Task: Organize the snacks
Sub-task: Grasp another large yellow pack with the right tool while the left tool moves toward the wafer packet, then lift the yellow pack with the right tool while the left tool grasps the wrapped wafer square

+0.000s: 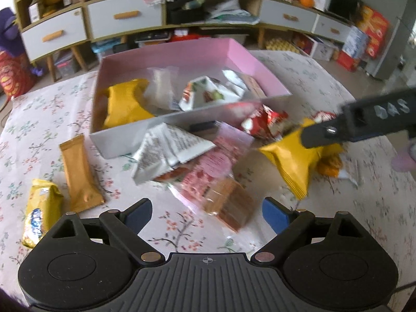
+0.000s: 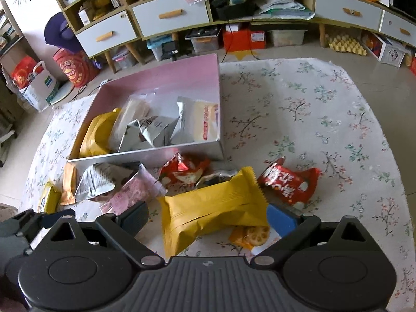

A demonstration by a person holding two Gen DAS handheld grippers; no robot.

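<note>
A pink-lined box (image 1: 234, 49) (image 2: 169, 78) on the floral cloth holds a yellow packet (image 1: 124, 104) and several white and silver packs. My left gripper (image 1: 206, 214) is open just above a clear pack of brown cakes (image 1: 228, 208), which lies between its fingers untouched. My right gripper (image 2: 208, 219) is open around a large yellow packet (image 2: 213, 213) (image 1: 293, 161). Its blue right pad (image 2: 280, 221) sits against the packet's end, and the left pad stands clear of it. Red packets (image 2: 288, 182) (image 2: 182, 169) lie near the box.
An orange-brown bar (image 1: 78, 174), a small yellow pack (image 1: 41, 215), silver triangular packs (image 1: 166, 150) and a pink pack (image 1: 218, 161) litter the cloth before the box. A lotus-slice pack (image 2: 249, 236) lies under the yellow packet. Behind stands a cabinet with drawers (image 2: 169, 15).
</note>
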